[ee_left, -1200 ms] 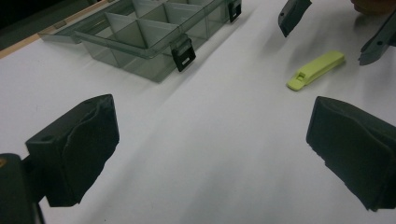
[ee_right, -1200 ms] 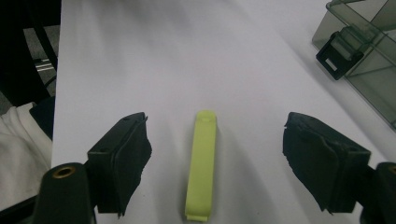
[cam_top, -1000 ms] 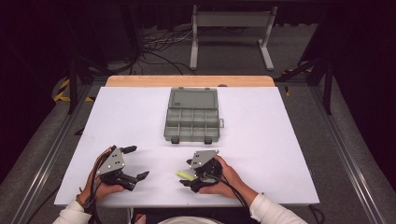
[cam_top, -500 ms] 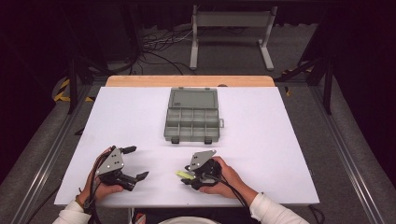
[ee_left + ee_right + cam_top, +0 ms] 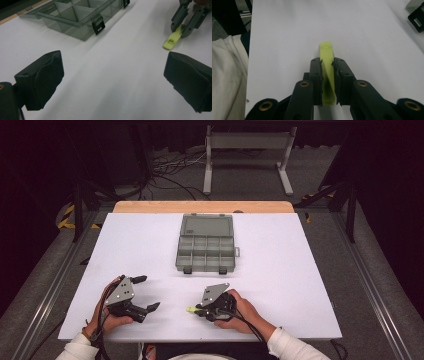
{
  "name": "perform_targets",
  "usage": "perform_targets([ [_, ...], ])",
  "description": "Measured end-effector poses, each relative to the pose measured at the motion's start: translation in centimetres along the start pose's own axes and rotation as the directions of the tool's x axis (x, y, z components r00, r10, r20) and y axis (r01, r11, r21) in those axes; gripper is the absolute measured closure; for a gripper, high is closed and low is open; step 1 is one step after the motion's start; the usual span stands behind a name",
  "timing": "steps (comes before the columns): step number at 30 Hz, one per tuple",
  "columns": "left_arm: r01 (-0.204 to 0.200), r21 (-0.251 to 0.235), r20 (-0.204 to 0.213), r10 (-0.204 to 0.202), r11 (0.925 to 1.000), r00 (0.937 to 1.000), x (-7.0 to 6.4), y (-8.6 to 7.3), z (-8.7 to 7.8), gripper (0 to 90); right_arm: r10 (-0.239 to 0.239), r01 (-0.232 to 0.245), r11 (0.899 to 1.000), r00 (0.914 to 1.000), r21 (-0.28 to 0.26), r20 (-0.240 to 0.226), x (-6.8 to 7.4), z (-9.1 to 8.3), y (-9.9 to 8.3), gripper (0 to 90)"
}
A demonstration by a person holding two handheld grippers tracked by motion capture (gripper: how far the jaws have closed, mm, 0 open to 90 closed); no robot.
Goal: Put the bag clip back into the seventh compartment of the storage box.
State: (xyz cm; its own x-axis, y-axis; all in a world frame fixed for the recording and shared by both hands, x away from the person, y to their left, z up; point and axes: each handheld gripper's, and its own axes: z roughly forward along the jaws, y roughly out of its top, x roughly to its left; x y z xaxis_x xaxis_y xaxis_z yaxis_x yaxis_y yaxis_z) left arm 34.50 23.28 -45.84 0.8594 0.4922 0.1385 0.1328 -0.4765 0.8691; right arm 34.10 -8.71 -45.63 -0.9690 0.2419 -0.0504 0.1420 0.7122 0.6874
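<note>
White surface (image 5: 280,285) carries 1 grey compartment box (image 5: 205,251), lid open & lying flat behind it, 2 black latches on front edge. Compartments look empty in the high view & the left gripper view. Box sits mid-surface, well apart from both grippers; nothing lies betw. it & them.

1 yellow-green clip (image 5: 327,72), 2 grippers. Right gripper (image 5: 199,310) near front edge, fingers (image 5: 316,75) clamped on the clip, which sticks out past the tips & points twd the left gripper. In the left gripper view the clip's free end sits low over the surface; can't tell if touching.

Left gripper (image 5: 145,292) at front-left, fingers (image 5: 42,77) wide apart, holding nothing, bare surface betw. them.

Beyond the surface: floor w/ cables, metal frame stand.
</note>
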Motion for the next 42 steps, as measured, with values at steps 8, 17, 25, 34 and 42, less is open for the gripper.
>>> perform_targets([
  [8,0.002,-0.003,-0.005,-0.002,1.0000,1.0000,-0.1,0.1,0.1,3.6,-0.015,0.016,1.000,0.9997,-0.011,0.017,0.3,-0.3,0.0,79.1],
  [17,0.008,-0.007,-0.001,-0.008,0.9999,1.0000,-0.1,0.2,0.0,3.6,-0.017,0.019,0.999,0.9992,-0.037,0.037,0.4,-1.0,0.3,79.0],
  [25,-0.001,-0.017,-0.005,0.001,0.9999,1.0000,-0.2,0.2,-0.1,3.6,-0.009,0.012,0.999,0.9982,-0.052,0.060,0.1,-1.6,0.2,79.1],
  [34,-0.001,-0.015,-0.012,0.001,0.9999,0.9999,-0.2,0.2,-0.1,3.8,0.014,-0.006,0.996,0.9961,-0.085,0.088,-0.5,-2.9,0.1,79.1],
  [42,0.001,-0.015,-0.010,-0.001,0.9999,0.9999,-0.1,0.2,-0.1,3.7,0.026,-0.015,0.994,0.9942,-0.105,0.104,-1.0,-3.6,0.0,79.0],
])
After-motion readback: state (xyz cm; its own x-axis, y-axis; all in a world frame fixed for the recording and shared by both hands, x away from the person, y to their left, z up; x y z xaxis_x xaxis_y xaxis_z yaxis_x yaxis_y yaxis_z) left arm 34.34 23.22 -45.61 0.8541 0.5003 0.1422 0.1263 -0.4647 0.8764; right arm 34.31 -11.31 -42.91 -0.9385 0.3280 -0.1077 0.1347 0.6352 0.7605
